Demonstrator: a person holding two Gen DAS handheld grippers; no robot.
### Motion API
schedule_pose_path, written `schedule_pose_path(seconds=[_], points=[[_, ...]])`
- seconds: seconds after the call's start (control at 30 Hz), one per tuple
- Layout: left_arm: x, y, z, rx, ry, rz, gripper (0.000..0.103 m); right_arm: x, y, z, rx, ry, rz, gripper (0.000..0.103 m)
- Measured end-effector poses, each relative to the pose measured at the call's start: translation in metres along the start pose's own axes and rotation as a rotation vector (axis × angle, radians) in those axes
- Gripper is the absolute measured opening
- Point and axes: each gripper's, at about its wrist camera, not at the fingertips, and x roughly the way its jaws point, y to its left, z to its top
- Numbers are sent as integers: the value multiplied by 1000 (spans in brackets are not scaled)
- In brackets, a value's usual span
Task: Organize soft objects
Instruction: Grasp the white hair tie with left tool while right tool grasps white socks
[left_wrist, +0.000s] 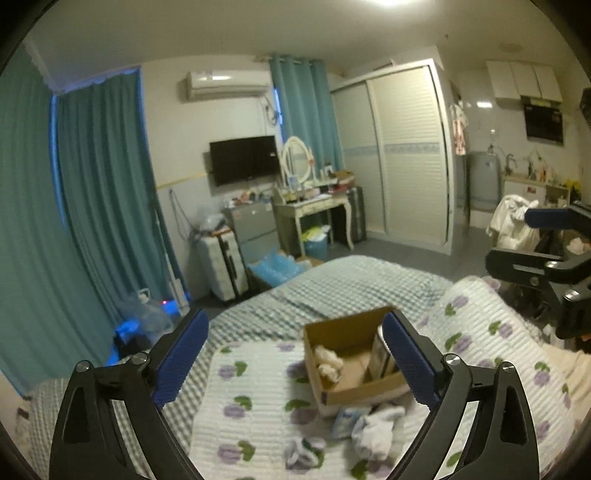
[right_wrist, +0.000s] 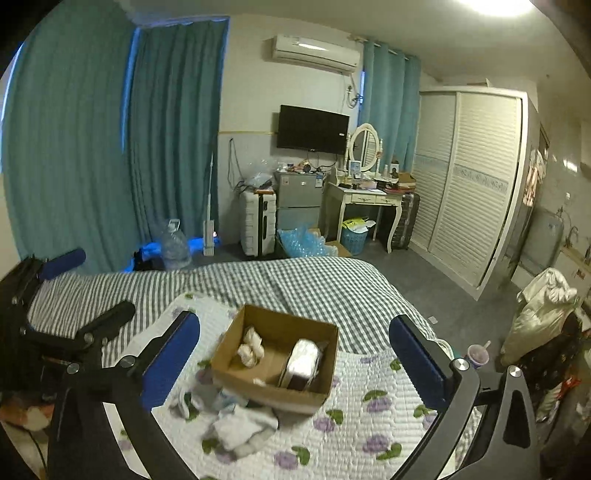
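An open cardboard box (left_wrist: 351, 354) (right_wrist: 275, 354) sits on a white quilt with purple flowers (left_wrist: 251, 398) (right_wrist: 369, 406) on the bed. Inside it lie white rolled socks (left_wrist: 327, 363) (right_wrist: 251, 347) and a silvery packet (right_wrist: 301, 363). A heap of loose white and pale blue socks (left_wrist: 369, 428) (right_wrist: 236, 421) lies on the quilt in front of the box. My left gripper (left_wrist: 295, 362) is open and empty above the quilt, near the box. My right gripper (right_wrist: 295, 354) is open and empty, held above the box. Each gripper shows at the edge of the other's view.
The bed has a grey checked sheet (left_wrist: 332, 288) (right_wrist: 258, 280). Beyond it stand a suitcase (right_wrist: 256, 221), a small fridge (right_wrist: 297, 199), a dressing table (right_wrist: 369, 199), a blue basket (right_wrist: 352, 238) and a wardrobe (right_wrist: 469, 184). A chair with clothes (right_wrist: 543, 314) stands at right.
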Motion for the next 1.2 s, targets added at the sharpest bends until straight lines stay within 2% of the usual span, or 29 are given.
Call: schedule_pose_path(seconds=[0.13,0.23,0.4,0.67,0.73,0.87,0.93,1.03,1.1,1.13,1.17,1.2], points=[[7,10,-26,-22,57,-17,97,-10,19,-25,-6,6,27,103],[21,18,-51,-29,106,-22,97,2,34,-48,-1,9,41,103],[56,25,-103,-26,198,-10,97,61,63,-96,-51,76,35,103],[128,30,-184,-82,352,-69,95,157,93,-189,-99,243,106,103],[142,28,-199,-81,393,-81,95,173,98,-206,-116,266,90,103],[160,21,-223,-59,451,-107,95,203,97,-232,-64,310,109,102],[165,17,-230,-37,475,-112,95,214,97,-237,-56,328,102,99],[172,11,-236,-15,488,-131,95,223,96,-239,-53,349,97,88],[176,8,-237,-18,492,-152,95,227,94,-237,-43,363,106,74],[178,8,-239,-25,493,-166,90,227,93,-236,-31,361,119,71],[179,6,-239,-36,496,-188,83,227,92,-235,-22,358,132,62],[181,5,-240,-42,502,-204,81,225,91,-235,-12,356,152,59]])
